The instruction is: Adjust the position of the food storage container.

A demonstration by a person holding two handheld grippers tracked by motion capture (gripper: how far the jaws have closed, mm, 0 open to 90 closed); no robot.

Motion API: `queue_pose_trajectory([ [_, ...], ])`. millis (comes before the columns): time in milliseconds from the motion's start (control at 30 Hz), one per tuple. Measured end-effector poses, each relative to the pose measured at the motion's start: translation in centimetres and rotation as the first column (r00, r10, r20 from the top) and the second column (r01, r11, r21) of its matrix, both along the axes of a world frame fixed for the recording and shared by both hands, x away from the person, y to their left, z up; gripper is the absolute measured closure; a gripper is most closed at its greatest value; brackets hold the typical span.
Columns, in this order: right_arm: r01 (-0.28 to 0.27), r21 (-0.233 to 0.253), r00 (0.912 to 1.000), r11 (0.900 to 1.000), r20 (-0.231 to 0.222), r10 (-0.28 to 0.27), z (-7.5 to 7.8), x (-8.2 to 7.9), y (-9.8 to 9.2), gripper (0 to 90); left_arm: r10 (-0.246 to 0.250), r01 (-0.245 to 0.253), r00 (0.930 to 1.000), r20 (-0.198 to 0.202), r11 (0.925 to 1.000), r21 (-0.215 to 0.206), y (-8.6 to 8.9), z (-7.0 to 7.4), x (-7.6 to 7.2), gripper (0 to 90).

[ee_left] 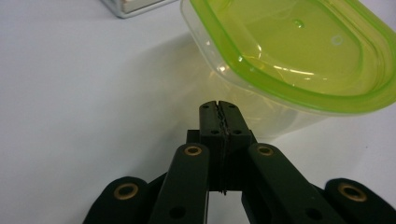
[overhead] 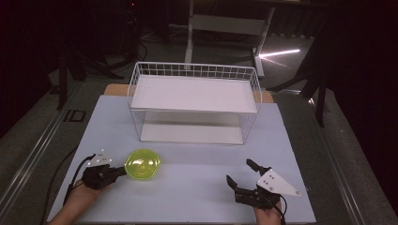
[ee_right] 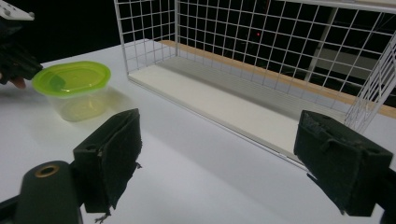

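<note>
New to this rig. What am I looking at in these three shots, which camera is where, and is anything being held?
There is no robot arm: a person holds a hand-held two-jaw gripper in each hand at a white table. The high view looks down from above the person's side. The other two cameras ride on the grippers and look along their black jaws.

On the table stands a two-level white wire rack and a clear tub with a lime-green lid.

The left gripper has its jaws shut together, right beside the tub's wall, gripping nothing; whether it touches the tub is unclear. The right gripper is wide open, apart from everything, facing the rack.
</note>
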State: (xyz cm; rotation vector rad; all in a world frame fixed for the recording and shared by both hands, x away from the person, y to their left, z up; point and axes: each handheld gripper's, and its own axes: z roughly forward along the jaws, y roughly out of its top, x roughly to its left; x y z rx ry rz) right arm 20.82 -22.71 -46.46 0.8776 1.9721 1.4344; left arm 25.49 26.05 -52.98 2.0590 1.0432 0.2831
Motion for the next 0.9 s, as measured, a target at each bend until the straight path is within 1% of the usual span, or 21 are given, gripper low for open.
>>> queue_pose_trajectory([
  [33, -0.001, 0.001, 1.0000, 1.000, 0.000, 0.001, 0.0, 0.0, 0.0, 15.0, -0.002, 0.002, 1.0000, -0.009, 1.0000, -0.007, -0.2, 0.0, 0.1, 90.0],
  [100, -0.001, 0.003, 1.0000, 1.000, 0.001, 0.001, 0.0, 0.0, -0.1, 15.0, -0.015, 0.015, 0.9999, -0.009, 0.9999, -0.005, -0.6, 0.0, 0.2, 90.0],
  [167, -0.001, 0.005, 1.0000, 1.000, 0.002, 0.001, 0.1, 0.0, -0.2, 15.1, -0.016, 0.016, 0.9998, -0.008, 0.9998, -0.008, -0.8, 0.0, 0.2, 90.0],
  [200, 0.000, 0.007, 1.0000, 1.000, 0.003, 0.000, 0.1, 0.0, -0.2, 15.1, -0.030, 0.030, 0.9995, -0.008, 0.9995, -0.002, -1.5, 0.1, 0.4, 90.0],
  [233, 0.000, 0.006, 1.0000, 1.000, 0.004, 0.000, 0.1, -0.1, -0.2, 15.1, -0.038, 0.038, 0.9992, -0.008, 0.9993, -0.005, -1.8, 0.1, 0.4, 90.0],
  [367, -0.001, -0.020, 0.9997, 1.000, 0.025, 0.002, 0.2, -0.3, 0.0, 15.1, -0.065, 0.065, 0.9978, -0.008, 0.9979, -0.005, -3.2, 0.3, 0.7, 90.0],
  [433, -0.009, -0.032, 0.9991, 0.999, 0.040, 0.010, 0.3, -0.5, 0.2, 15.1, -0.069, 0.069, 0.9976, -0.009, 0.9976, -0.006, -3.8, 0.3, 0.8, 90.0],
  [467, -0.011, -0.036, 0.9990, 0.999, 0.043, 0.012, 0.4, -0.5, 0.3, 15.1, -0.079, 0.079, 0.9968, -0.010, 0.9969, -0.001, -4.2, 0.3, 0.9, 90.0],
  [600, -0.020, -0.043, 0.9989, 0.999, 0.042, 0.021, 0.3, -0.6, 0.5, 15.1, -0.109, 0.109, 0.9939, -0.017, 0.9940, -0.008, -5.9, 0.0, 1.3, 90.0],
  [633, -0.020, -0.046, 0.9988, 0.999, 0.045, 0.022, 0.3, -0.7, 0.5, 15.1, -0.113, 0.113, 0.9933, -0.022, 0.9935, -0.006, -6.3, -0.1, 1.3, 90.0],
  [767, -0.017, -0.044, 0.9984, 0.999, 0.053, 0.020, 0.5, -0.8, 0.5, 15.1, -0.126, 0.125, 0.9918, -0.023, 0.9920, -0.010, -7.5, -0.3, 1.7, 90.0],
  [833, -0.017, -0.041, 0.9985, 0.999, 0.051, 0.019, 0.5, -0.9, 0.4, 15.1, -0.121, 0.121, 0.9924, -0.021, 0.9926, -0.003, -7.8, -0.3, 1.9, 90.0],
  [900, -0.018, -0.038, 0.9987, 0.999, 0.047, 0.019, 0.5, -0.8, 0.3, 15.1, -0.114, 0.114, 0.9933, -0.020, 0.9934, 0.004, -7.7, -0.2, 1.9, 90.0],
])
